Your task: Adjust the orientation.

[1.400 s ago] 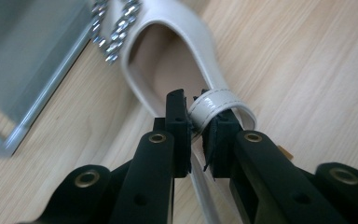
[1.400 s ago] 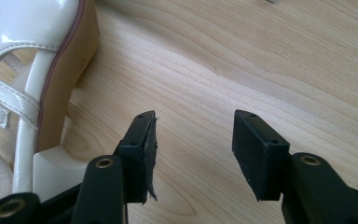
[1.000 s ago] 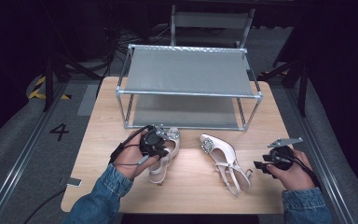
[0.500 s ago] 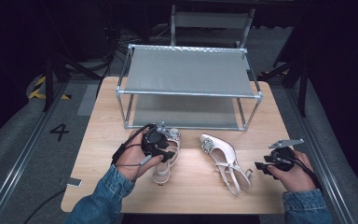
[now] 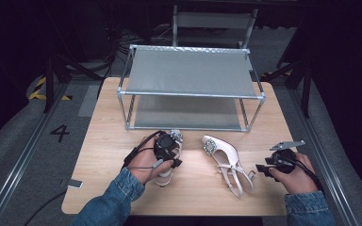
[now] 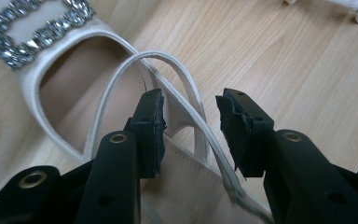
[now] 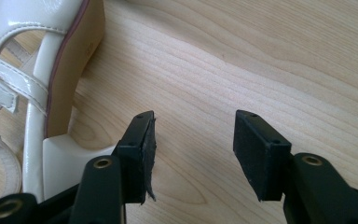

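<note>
The high view looks down over the table [image 5: 99, 141]; both gripper views sit close above its wood.

Two white, glossy slingback shoes lie on the wooden table in front of the metal rack, well apart from each other. The left shoe [image 6: 121, 121] stands upright with its toe toward the rack, a rectangular buckle of clear stones across the front, its beige insole open to view and its thin heel straps arching loose over the heel. The right shoe [image 5: 226, 160] lies tipped on its side, its buckled toe pointing up and left and its straps trailing toward the near edge.
</note>
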A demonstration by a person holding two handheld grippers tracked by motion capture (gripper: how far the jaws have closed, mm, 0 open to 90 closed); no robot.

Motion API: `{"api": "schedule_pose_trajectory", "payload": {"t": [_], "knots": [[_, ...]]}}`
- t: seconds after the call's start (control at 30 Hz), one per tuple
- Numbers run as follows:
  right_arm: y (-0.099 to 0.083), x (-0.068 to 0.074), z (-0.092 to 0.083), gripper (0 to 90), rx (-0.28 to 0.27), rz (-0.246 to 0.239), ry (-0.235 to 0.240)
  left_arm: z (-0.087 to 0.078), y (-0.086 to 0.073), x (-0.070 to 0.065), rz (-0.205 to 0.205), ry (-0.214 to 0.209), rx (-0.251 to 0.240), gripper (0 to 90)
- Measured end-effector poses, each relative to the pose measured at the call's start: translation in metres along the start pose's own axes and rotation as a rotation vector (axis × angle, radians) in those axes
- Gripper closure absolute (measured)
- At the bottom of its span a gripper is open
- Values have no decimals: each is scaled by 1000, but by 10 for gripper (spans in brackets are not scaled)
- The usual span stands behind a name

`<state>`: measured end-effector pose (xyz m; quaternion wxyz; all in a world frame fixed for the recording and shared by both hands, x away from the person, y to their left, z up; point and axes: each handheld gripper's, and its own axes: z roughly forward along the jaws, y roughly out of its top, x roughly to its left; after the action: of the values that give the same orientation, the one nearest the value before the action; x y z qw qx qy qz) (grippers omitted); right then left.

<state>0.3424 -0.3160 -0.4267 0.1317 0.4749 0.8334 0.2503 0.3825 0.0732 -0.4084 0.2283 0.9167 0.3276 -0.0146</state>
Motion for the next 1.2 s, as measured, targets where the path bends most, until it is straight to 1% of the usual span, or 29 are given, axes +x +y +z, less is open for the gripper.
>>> {"api": "schedule_pose_trajectory", "payload": {"t": [0.03,0.17,0.3,0.4,0.47,0.57,0.6,0.63,0.67,0.7,0.73,0.77,0.8,0.87,0.93,0.97,1.03,1.1,1.13,1.2], "knots": [[0,0,0,499,1,2,7,2,1,-1,-16,6,16,601],[-2,0,1,498,4,9,0,10,6,-1,-37,30,31,613],[-4,1,1,496,6,10,2,13,8,1,-65,17,42,621],[-6,1,1,496,8,12,-2,14,8,1,-63,14,43,629],[-6,1,1,496,10,10,-3,14,8,1,-51,26,52,646],[-6,1,1,497,5,6,-2,12,7,2,-36,29,42,714],[-5,1,2,496,7,1,-2,10,7,3,-31,32,51,757],[-5,1,2,496,11,-1,1,9,6,5,-35,29,40,794],[-5,1,2,496,10,1,3,7,5,6,-39,16,52,814],[-4,1,2,496,11,3,6,7,4,7,-39,14,48,828],[-4,1,3,496,6,3,1,6,3,8,-33,14,54,839],[-4,0,3,496,10,1,7,6,3,7,-30,21,54,847],[-3,1,3,497,11,4,4,3,2,7,-17,34,61,853],[-2,0,4,496,10,-2,8,-2,1,6,-10,55,60,856],[0,1,5,497,7,-2,8,-8,0,7,-4,75,37,857],[0,0,5,497,6,-5,9,-11,-1,7,-2,87,39,857],[2,1,6,497,7,-11,14,-17,-2,9,0,103,20,858],[2,2,7,496,9,-13,15,-22,-2,10,4,122,14,857],[2,3,8,496,13,-15,18,-24,-2,10,-1,128,5,857],[2,3,8,496,12,-14,16,-28,-1,12,5,138,-3,857]]}}
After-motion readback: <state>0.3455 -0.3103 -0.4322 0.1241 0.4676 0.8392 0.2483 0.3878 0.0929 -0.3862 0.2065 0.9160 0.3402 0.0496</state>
